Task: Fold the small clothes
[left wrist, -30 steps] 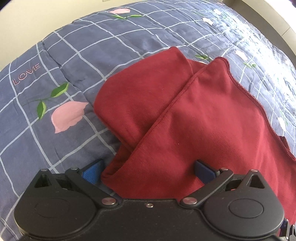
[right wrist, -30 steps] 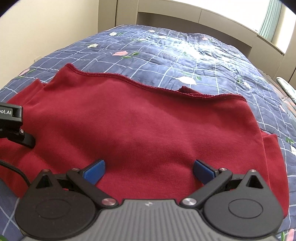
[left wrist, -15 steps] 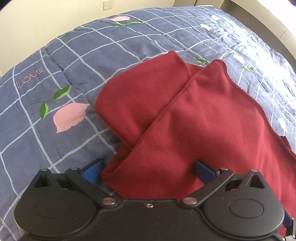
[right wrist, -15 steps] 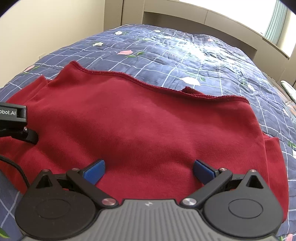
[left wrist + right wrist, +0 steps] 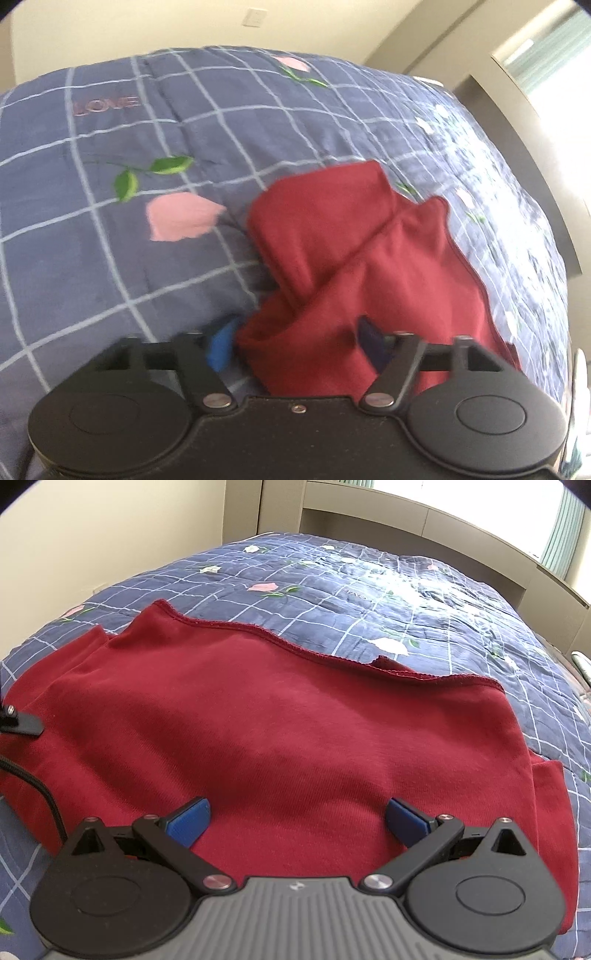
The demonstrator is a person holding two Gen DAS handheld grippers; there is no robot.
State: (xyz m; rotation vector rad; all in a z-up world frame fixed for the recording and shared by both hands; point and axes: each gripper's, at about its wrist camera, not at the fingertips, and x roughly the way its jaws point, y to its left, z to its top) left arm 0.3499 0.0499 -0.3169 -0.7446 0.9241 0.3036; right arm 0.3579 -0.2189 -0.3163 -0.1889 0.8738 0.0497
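**Left tool closes on a corner of the red garment**

Now the red garment (image 5: pixel 280 716) lies spread on the bed's blue checked quilt (image 5: pixel 424 602), its stitched hem running across the far side in the right wrist view. At the left tool (image 5: pixel 295 343) the jaws have just been closing, and a bunched corner of the cloth sits between the blue pads (image 5: pixel 219 345); the picture is blurred, so whether they already press on it I cannot tell. A folded flap of the garment (image 5: pixel 325 225) rises just beyond that tool. The right tool (image 5: pixel 297 821) hangs over the near edge of the cloth with its jaws wide apart and nothing gripped. A pink flower print (image 5: pixel 181 216) lies on the quilt beside the flap.
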